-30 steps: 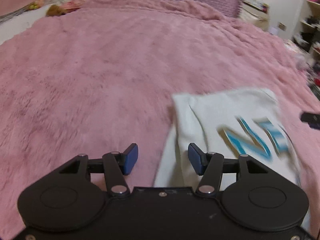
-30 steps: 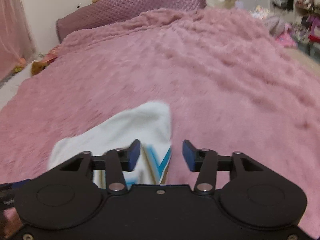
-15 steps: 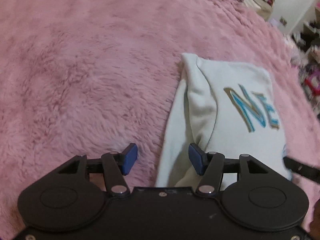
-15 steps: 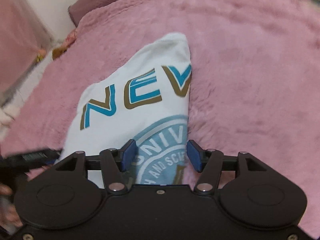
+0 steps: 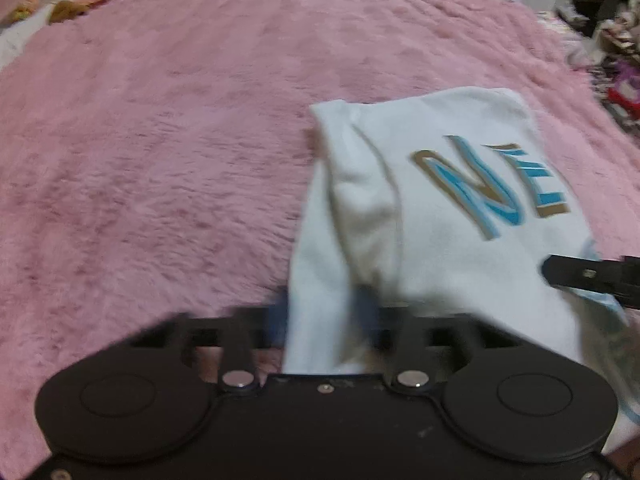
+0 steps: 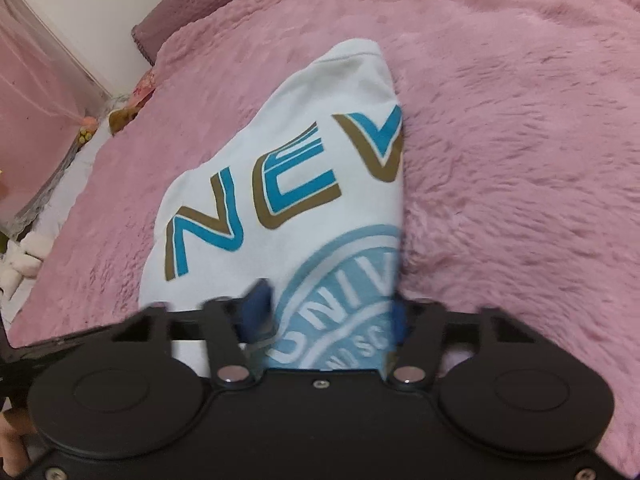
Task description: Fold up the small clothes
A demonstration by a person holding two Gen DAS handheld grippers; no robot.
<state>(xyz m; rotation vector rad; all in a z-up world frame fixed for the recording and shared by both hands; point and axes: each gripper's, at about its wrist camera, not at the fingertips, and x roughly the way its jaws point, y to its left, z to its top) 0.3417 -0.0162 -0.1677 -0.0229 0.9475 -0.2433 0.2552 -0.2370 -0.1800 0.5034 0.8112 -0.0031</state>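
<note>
Left wrist view shows a white shirt [image 5: 436,236] lying folded on the fluffy pink bedspread [image 5: 160,160], its near edge running between the blue pads of the left claw [image 5: 324,316]; blur hides whether those pads pinch the cloth. Large blue-and-gold letters "NE" cross the fabric, and a folded-in sleeve forms a soft ridge on its left side. Right wrist view shows "NEV" above a pale blue round seal, with the right claw [image 6: 326,316] spread wide across the shirt's lower edge, pads on either side of the seal.
</note>
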